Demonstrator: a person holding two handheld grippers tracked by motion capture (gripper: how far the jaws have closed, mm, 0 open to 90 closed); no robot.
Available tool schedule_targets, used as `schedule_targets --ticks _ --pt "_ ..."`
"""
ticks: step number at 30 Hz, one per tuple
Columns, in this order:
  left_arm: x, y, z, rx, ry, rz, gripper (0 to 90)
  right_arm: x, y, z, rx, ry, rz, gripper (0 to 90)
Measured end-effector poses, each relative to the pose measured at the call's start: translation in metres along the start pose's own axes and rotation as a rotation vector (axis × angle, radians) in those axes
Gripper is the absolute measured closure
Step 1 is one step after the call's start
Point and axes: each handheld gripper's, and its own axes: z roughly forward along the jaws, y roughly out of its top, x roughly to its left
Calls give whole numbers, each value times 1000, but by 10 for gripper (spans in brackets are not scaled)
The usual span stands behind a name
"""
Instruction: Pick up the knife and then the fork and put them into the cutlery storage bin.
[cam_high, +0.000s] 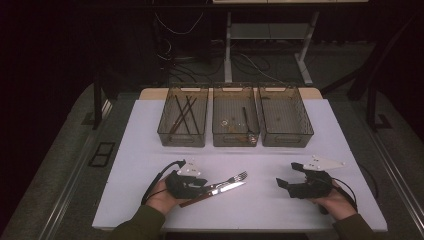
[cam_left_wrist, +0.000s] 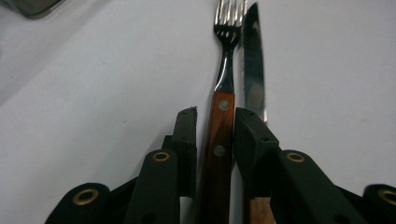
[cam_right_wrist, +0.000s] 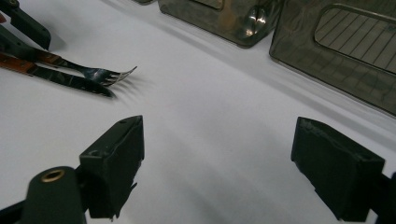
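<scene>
black jaws of our left gripper pinch the fork by its wooden handle, low on the white table. our right gripper rests apart, jaws spread wide and empty. the knife lies just beside the fork, touching or nearly so; we judge a lift could drag it along. the fork has steel tines and a riveted reddish-brown handle.

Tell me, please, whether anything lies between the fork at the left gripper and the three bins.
Nothing visible does: bare white table separates the fork from the bins. The knife lies right beside it, though.
</scene>
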Motion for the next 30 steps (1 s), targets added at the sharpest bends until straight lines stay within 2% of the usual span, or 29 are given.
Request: schedule_targets --ticks 12,15,18,20,26,30 --pt "-3 -4 1 -18 10 54 725 1 0 0 2 1 -4 173" --pt "-2 -4 1 -23 2 49 742 1 0 1 2 2 -4 173" --pt "-2 -4 1 -14 2 62 757 1 0 1 1 8 -10 173" --pt "-1 -3 1 -17 -4 50 760 1 0 1 -5 13 -10 173" --pt "0 -1 1 -5 -13 67 763 1 1 1 -3 18 -9 173" --pt "2 2 -1 -14 1 76 763 0 1 1 5 20 -12 173"
